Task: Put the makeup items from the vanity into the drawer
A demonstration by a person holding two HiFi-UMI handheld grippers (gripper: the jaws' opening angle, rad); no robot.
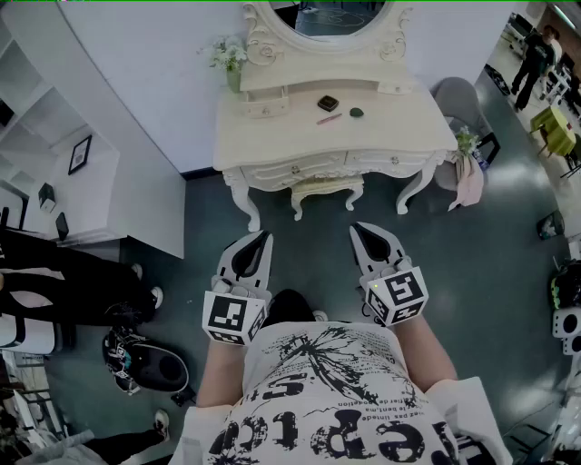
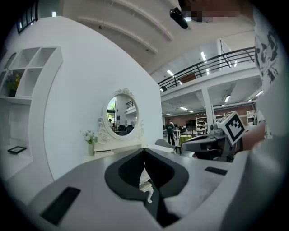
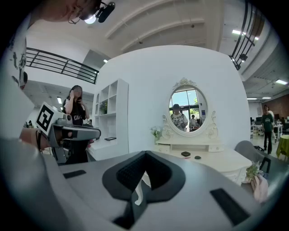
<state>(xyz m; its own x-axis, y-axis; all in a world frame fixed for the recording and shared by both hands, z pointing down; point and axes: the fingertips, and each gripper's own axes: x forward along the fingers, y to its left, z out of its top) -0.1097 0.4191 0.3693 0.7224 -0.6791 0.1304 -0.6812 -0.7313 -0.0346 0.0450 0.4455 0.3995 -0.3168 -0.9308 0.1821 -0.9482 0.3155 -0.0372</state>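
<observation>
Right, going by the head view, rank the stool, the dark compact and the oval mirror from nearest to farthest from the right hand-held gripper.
1. The stool, tucked under the front of the vanity, just ahead of the right hand-held gripper.
2. The dark compact, on the vanity top, near its middle.
3. The oval mirror, upright at the vanity's back.

Both grippers out front, both closed

The left gripper [image 1: 263, 238] and right gripper [image 1: 358, 229] are held side by side ahead of the person's torso [image 1: 327, 400], roughly parallel, pointing forward and tipped just a hair below level. On each one the jaws are pressed together at the tips with nothing between them. The left marker cube [image 1: 233, 316] and right marker cube [image 1: 400, 295] sit at the back ends, and the bare left forearm [image 1: 216, 372] and right forearm [image 1: 428, 350] run back close along the body.
</observation>
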